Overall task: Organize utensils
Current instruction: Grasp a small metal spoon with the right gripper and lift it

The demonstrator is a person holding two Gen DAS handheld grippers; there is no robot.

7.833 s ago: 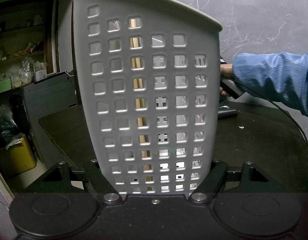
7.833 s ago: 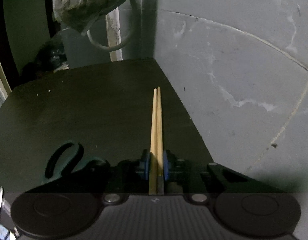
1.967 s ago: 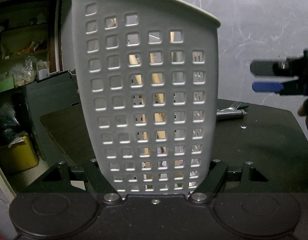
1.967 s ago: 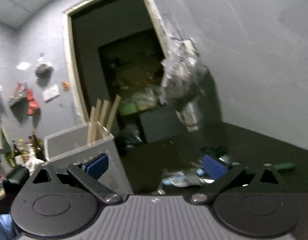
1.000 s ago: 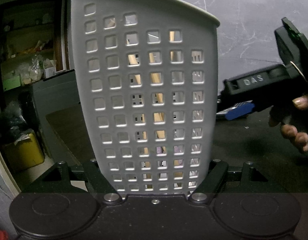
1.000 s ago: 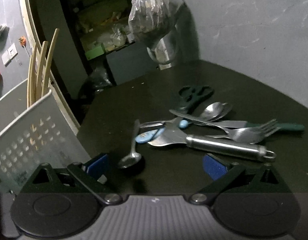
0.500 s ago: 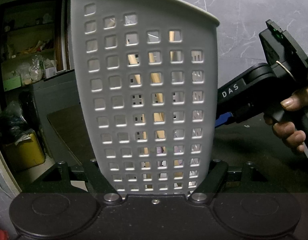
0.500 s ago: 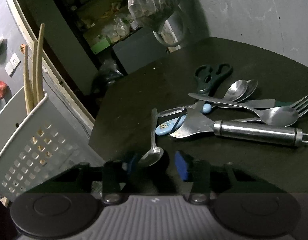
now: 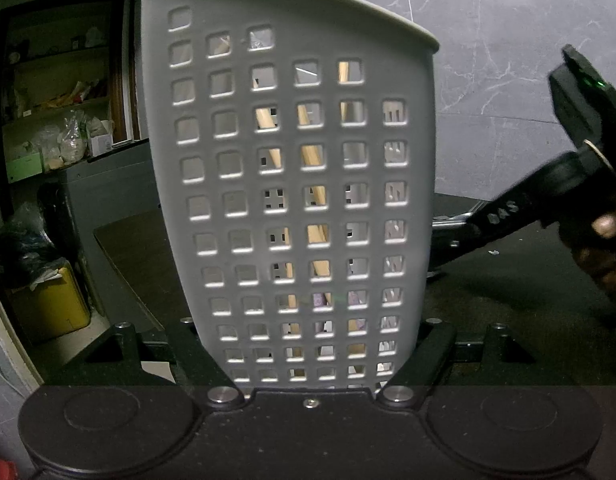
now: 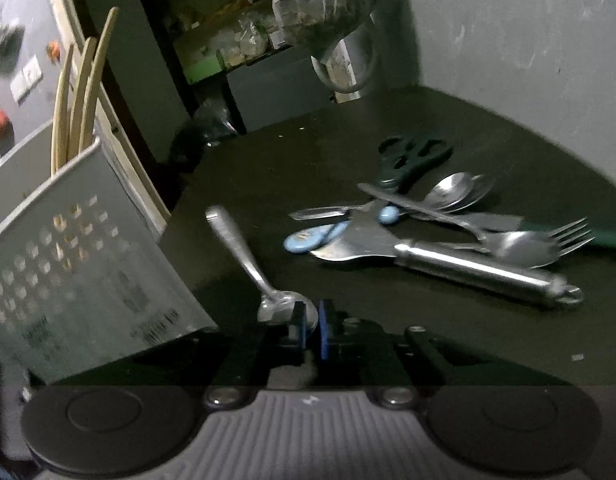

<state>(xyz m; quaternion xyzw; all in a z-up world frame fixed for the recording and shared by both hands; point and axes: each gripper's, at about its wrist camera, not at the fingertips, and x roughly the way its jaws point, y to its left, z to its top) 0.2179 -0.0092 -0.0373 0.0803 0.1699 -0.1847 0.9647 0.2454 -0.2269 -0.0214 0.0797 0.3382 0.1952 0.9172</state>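
Several chopsticks [image 10: 81, 96] in grey holder [image 9: 291, 200] held by left jaws, right jaws closing on spoon [image 10: 259, 276].

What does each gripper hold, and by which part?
Left gripper: the utensil basket, by its lower sides. Right gripper: the spoon, by its bowl edge.

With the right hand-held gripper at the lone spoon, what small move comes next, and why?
Probably lift the spoon clear of the table: the right hand-held gripper has just closed on its bowl, and the left hand-held gripper holds the caddy ready beside it.
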